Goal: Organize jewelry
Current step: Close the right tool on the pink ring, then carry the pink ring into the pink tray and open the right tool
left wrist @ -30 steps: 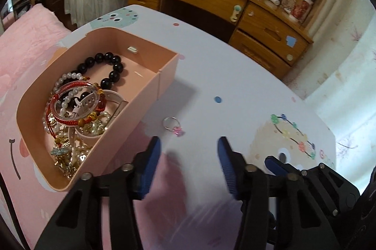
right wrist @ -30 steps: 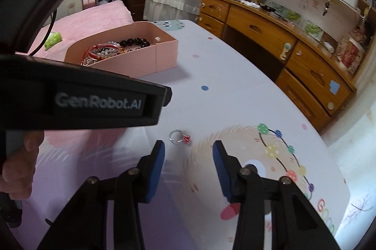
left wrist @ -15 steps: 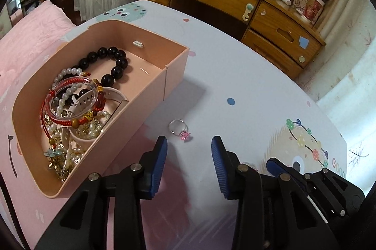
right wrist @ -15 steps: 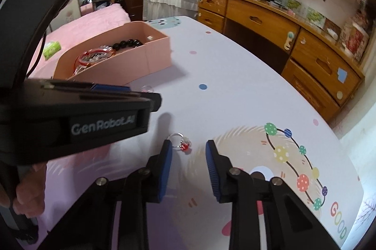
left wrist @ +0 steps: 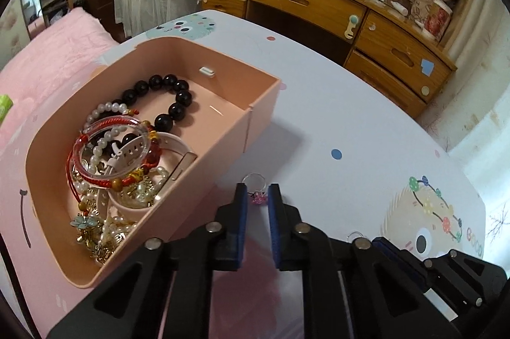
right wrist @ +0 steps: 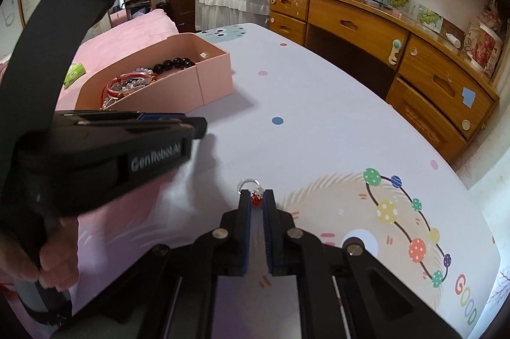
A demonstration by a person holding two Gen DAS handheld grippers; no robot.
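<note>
My left gripper [left wrist: 257, 195] has its jaws closing, and its blue pads pinch the pink stone of a silver ring [left wrist: 254, 179] lying on the table just right of the pink jewelry box [left wrist: 261, 106]. The right gripper [right wrist: 256, 198] is closing too, its pads gripping the red stone of a second silver ring [right wrist: 247, 183] on the tablecloth. In the left wrist view that second ring [left wrist: 355, 235] shows at the right gripper's tips [left wrist: 377, 241]. The right wrist view shows the left gripper [right wrist: 197, 128] from the side, held by a hand [right wrist: 47, 262].
The open box [right wrist: 213, 74] holds black beads [left wrist: 173, 97], pearls, red cords and a clear bangle [left wrist: 111, 147]. The table [left wrist: 350, 116] has a printed cloth. A wooden desk with drawers [left wrist: 318, 7] stands beyond it, and a pink bed [left wrist: 47, 52] lies to the left.
Both grippers have gone from open to nearly shut and edged forward, each now with a ring's stone between its pads. The box and both rings have stayed put.
</note>
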